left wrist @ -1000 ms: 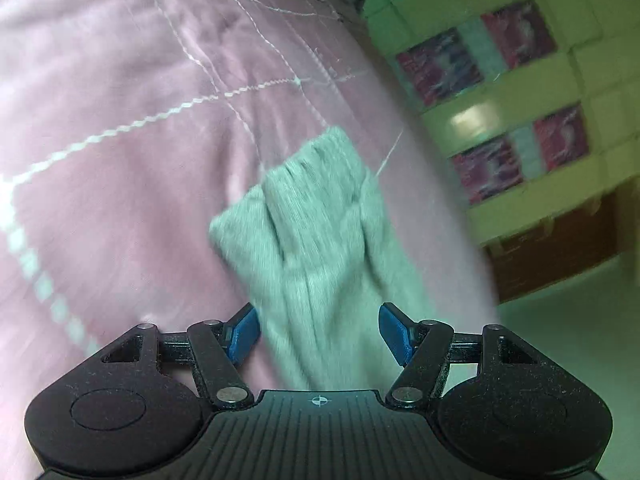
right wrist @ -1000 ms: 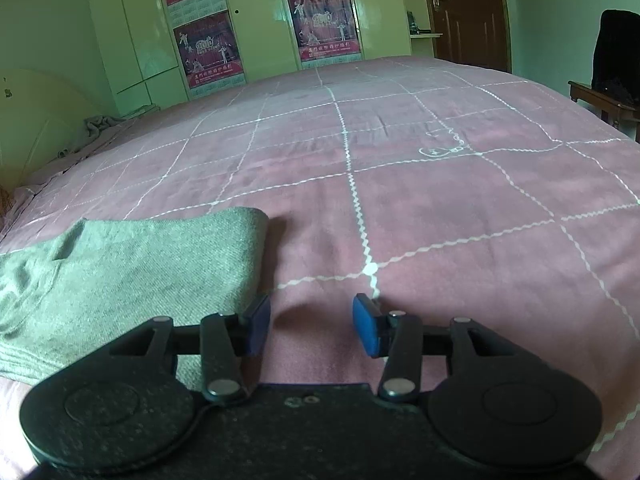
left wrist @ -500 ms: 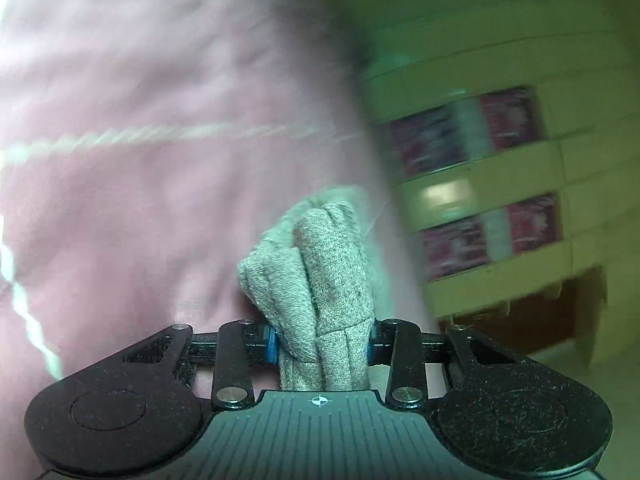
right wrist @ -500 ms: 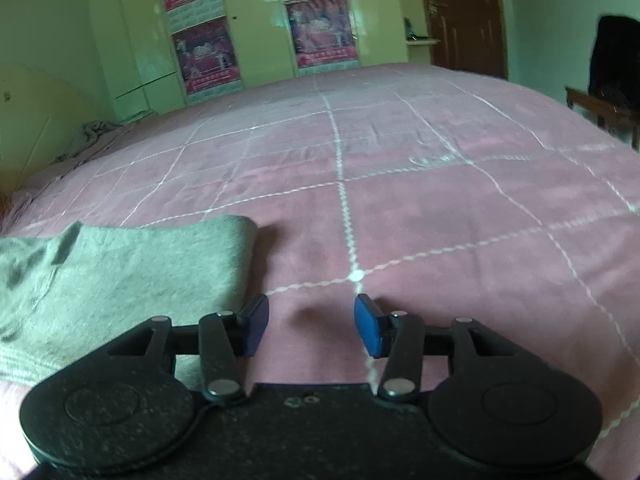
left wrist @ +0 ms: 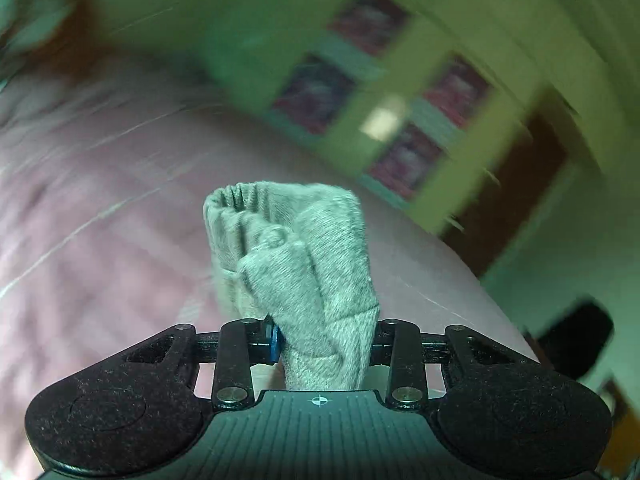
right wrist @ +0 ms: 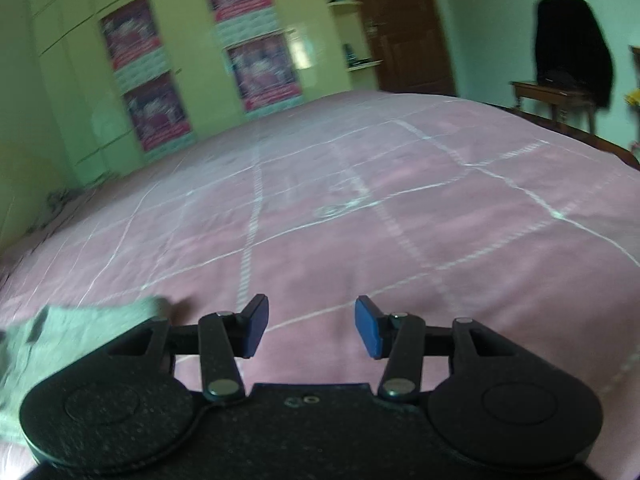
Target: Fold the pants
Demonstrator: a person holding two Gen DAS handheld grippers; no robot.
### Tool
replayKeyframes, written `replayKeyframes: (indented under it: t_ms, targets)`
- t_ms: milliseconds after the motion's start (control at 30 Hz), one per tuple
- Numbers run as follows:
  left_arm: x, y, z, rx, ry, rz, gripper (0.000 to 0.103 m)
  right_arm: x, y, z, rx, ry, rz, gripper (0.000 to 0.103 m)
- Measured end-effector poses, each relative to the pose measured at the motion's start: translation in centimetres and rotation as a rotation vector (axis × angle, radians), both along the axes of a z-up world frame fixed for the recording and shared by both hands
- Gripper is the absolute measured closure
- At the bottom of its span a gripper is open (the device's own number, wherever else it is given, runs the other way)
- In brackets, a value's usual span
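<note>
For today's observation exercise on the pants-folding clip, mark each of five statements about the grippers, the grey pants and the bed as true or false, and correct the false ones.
1. The left gripper is shut on a bunched part of the grey pants. True.
2. The right gripper holds the pants too. False: its jaws stand open and empty; the pants lie to its left.
3. The bedspread is pink with white grid lines. True.
4. The bedspread is plain blue. False: it is pink.
5. A dark garment hangs above a wooden table beside the bed. True.
</note>
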State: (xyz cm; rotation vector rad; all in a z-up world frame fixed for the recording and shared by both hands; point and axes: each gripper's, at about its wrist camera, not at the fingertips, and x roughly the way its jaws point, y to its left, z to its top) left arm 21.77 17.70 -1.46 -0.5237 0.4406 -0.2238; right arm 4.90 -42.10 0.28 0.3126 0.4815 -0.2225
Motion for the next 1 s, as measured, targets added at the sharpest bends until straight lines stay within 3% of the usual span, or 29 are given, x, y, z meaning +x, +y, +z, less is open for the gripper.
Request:
replayKeyframes:
  t_ms: [200,533,700,1000]
  targets:
    - [2.0,-10.4,3.5,0.041,-0.126,-0.159,0.068,-0.9,-3.1,-0.7,0.132,-0.042,-0.102,0.055]
    - [0.9,-25.7,2.6,0.253,-0.061,-0.468,0.068,-0.7,-4.3,-1.7,0.207,-0.057,-0.100,0.054]
    - [-0.6,-30.1,2.3,0.362,-0.052,-0.520,0.068,-0.7,-4.7,-2.0,0.231,-0.061,-0.104,0.053]
    - [-3.1,-31.5,0.4,0.409,-0.089,-0.604,0.068,-0.7,-3.9,-2.1,0.223,-0.045,-0.095,0.053]
